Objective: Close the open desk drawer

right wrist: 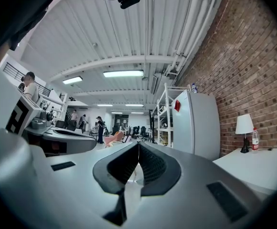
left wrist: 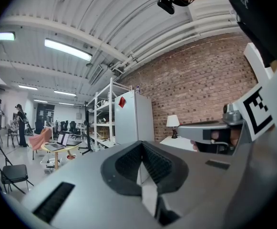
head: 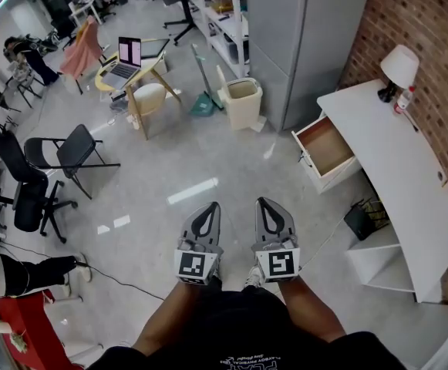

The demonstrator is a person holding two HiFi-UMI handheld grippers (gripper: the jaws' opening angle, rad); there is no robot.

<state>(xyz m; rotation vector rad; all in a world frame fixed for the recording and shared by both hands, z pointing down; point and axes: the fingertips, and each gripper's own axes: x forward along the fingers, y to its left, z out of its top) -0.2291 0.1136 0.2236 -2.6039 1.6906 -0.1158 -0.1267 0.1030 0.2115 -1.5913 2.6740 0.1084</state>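
Left gripper (head: 212, 206), right gripper (head: 263, 202): jaws pressed together, empty, held level, likely for pushing. Drawer (head: 325, 146): left open, well apart.

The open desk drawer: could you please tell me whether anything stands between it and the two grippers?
Nothing visible does. Only bare floor lies between the left gripper, the right gripper and the drawer. A black object by the desk sits right of that path.

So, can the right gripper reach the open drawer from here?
Probably not yet: the drawer lies apart from the right gripper, across bare floor. Nothing stands between them, so stepping closer should do.
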